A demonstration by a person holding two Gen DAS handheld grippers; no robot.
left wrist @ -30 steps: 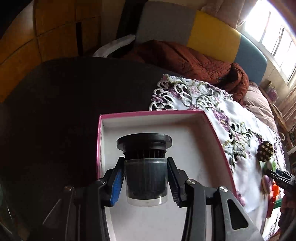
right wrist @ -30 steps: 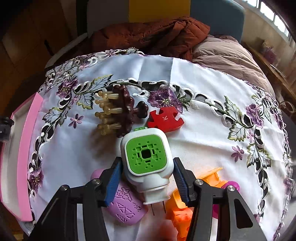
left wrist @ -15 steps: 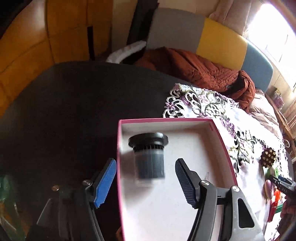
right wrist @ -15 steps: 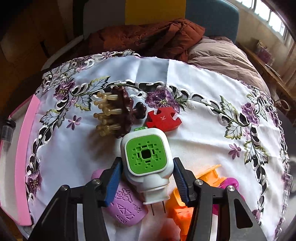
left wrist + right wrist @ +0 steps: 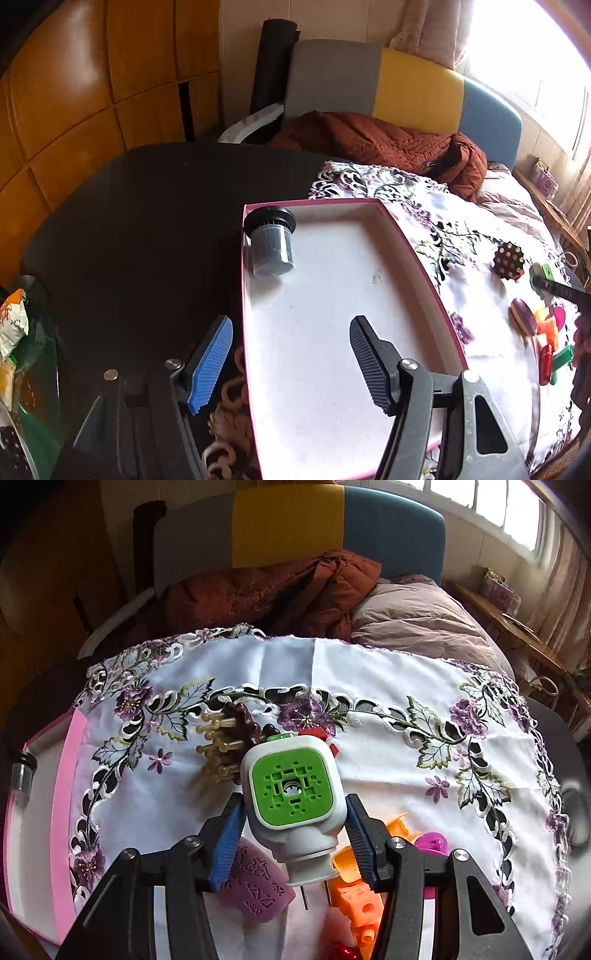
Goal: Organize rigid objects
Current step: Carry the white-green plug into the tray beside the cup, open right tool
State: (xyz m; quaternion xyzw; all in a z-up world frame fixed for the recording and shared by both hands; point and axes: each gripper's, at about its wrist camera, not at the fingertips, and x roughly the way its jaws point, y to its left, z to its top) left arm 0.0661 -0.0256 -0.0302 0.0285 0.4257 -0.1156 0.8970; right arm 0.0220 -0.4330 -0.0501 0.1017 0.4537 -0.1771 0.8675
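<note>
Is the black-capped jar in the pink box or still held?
In the box. The jar sits in the far-left corner of the pink box, and the left gripper is open and clear of it.

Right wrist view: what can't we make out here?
- Red puzzle piece: mostly hidden behind the white-and-green plug-in device held by the right gripper.
- Orange clip and magenta piece: partly covered by the gripper's finger.
- Dark red item: cut off by the bottom edge.
- Pink box and black-capped jar: cropped at the left edge; contents unreadable.
</note>
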